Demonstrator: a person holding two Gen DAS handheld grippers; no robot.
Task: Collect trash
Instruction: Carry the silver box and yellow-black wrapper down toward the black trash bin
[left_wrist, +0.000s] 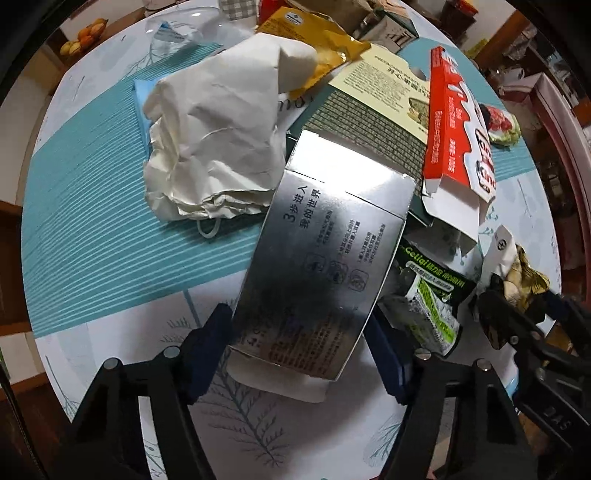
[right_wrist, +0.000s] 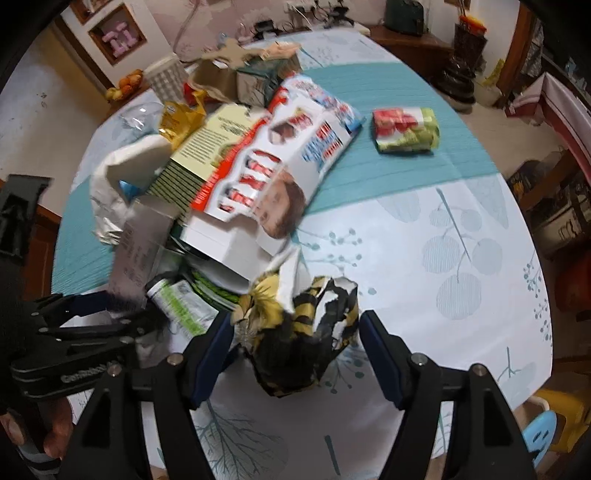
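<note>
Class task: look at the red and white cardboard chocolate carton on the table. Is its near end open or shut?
Open. The red and white cardboard chocolate carton has its end flaps splayed out, showing the plain white inside.

The silver box (left_wrist: 317, 254) carries dark print. The crumpled paper (left_wrist: 218, 140) is off-white. The carton (left_wrist: 458, 122) is red and white, the torn wrapper (right_wrist: 303, 328) yellow-and-black striped, the tablecloth (right_wrist: 424, 229) teal-banded white with leaf prints.

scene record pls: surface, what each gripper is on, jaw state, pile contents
surface: round table, teal and white cloth
left gripper: astride silver box, pads at its sides
right gripper: open around black-yellow wrapper
pile: crumpled paper, red-white carton, green pouch
apart: red-green packet
</note>
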